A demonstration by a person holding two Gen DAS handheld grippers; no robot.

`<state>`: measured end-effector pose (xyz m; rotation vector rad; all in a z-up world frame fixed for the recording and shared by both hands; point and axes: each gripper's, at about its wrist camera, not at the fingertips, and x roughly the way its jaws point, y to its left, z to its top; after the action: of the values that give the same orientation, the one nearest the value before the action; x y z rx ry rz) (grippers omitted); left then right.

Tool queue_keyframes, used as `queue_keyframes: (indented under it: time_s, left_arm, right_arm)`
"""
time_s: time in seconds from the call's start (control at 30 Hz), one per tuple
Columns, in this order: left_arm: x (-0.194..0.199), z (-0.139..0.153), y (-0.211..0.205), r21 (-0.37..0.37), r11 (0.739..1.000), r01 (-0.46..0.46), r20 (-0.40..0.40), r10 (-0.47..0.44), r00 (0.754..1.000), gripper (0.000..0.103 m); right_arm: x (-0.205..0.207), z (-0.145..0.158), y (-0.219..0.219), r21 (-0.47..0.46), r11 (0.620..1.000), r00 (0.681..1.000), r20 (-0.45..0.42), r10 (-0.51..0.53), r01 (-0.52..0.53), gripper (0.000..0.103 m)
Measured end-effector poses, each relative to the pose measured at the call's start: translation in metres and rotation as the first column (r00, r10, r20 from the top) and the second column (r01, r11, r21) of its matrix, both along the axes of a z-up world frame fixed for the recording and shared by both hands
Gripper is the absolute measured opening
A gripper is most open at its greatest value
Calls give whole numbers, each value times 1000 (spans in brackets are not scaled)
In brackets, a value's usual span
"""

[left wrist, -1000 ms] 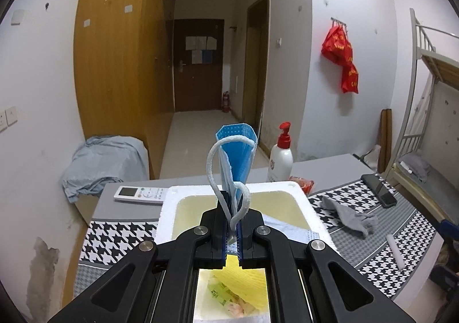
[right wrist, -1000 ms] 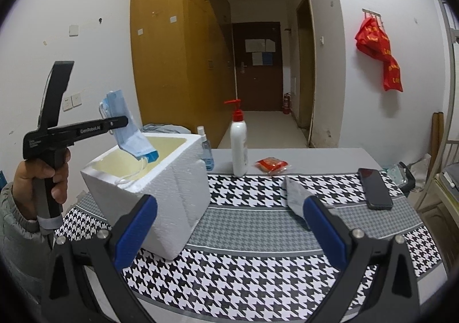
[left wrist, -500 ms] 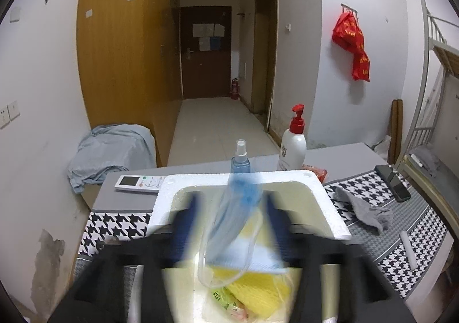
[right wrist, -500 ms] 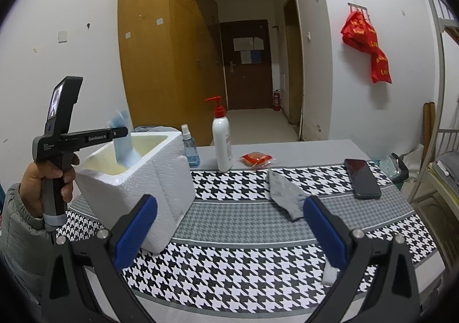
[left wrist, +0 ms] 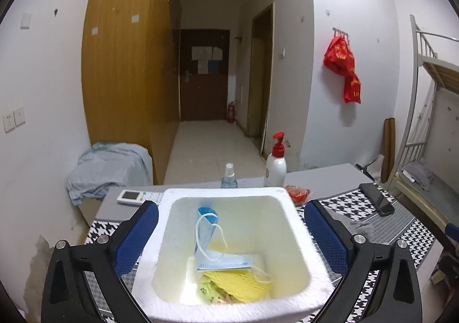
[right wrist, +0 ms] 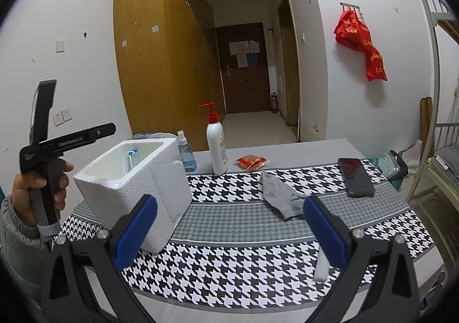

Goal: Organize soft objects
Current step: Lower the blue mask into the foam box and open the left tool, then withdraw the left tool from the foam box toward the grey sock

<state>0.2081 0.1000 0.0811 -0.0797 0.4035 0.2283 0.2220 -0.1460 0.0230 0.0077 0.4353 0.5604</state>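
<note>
Gray sock (right wrist: pixel 279 194) between pump bottle (right wrist: pixel 217 151) and phone (right wrist: pixel 355 176).

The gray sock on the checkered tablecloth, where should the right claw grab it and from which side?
Grip the gray sock at its bunched near end, coming straight down from above with the open right claw. It lies flat and limp on the tablecloth, so only the raised folds there offer something to pinch.

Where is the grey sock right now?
In the right wrist view, the grey sock lies on the houndstooth cloth, right of the foam box, beside the phone.
</note>
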Motion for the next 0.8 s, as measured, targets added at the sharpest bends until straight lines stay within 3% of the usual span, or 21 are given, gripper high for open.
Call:
queue_keyframes:
  time_s: [0.53, 0.8]
  left_arm:
    - [-49, 17, -36, 78, 997, 19, 55, -24, 998, 102]
    - [-66, 15, -49, 69, 997, 32, 72, -37, 997, 102]
  right_arm:
    - [-31, 13, -19, 10, 1000, 998, 56, 13, -13, 103]
    - [-44, 14, -28, 11, 1000, 997, 73, 15, -16, 103]
